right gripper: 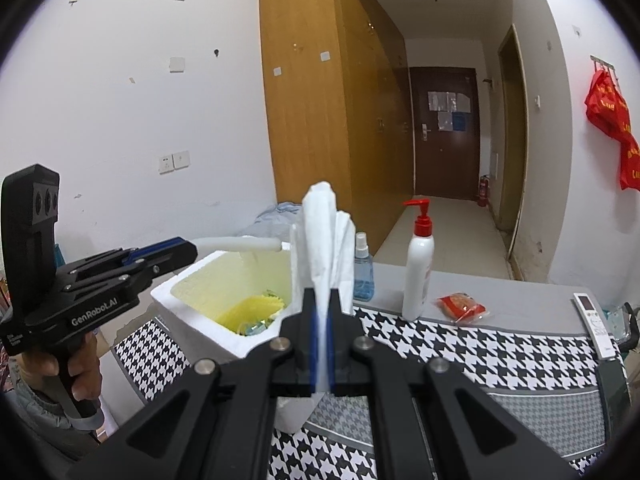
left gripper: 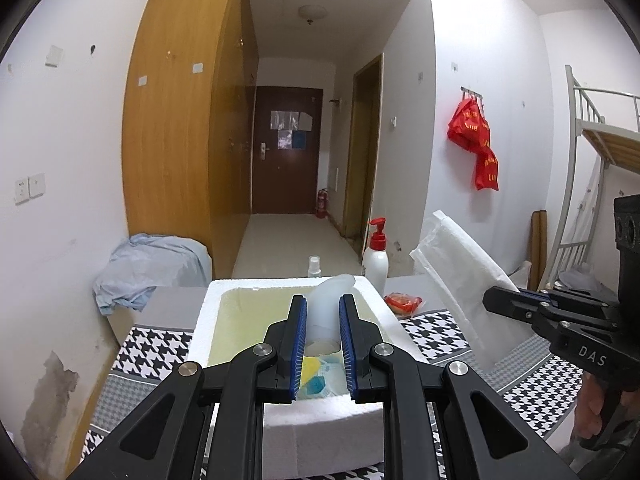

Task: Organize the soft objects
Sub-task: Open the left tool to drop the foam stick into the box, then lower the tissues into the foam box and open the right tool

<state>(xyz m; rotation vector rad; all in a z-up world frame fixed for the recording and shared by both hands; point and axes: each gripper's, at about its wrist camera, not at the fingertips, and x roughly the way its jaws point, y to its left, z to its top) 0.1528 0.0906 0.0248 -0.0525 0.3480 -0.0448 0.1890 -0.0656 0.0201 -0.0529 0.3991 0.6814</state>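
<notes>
A white foam box (left gripper: pixel 208 312) stands on the houndstooth cloth, also in the right wrist view (right gripper: pixel 188 320). My left gripper (left gripper: pixel 323 312) is shut on a soft translucent white tube-like object (left gripper: pixel 332 300) and holds it above the box opening; it shows from the side in the right wrist view (right gripper: pixel 240 245). Yellow and blue soft items (left gripper: pixel 314 376) lie on the box floor. My right gripper (right gripper: pixel 322 320) is shut on a folded white cloth (right gripper: pixel 324 232), held upright right of the box; the cloth also shows in the left wrist view (left gripper: pixel 460 264).
A white pump bottle with red top (right gripper: pixel 418 276), a small blue spray bottle (right gripper: pixel 363 272) and a red snack packet (right gripper: pixel 462 306) stand behind on the table. A remote (right gripper: pixel 596 324) lies at the right. A blue cloth heap (left gripper: pixel 148 268) sits at the left.
</notes>
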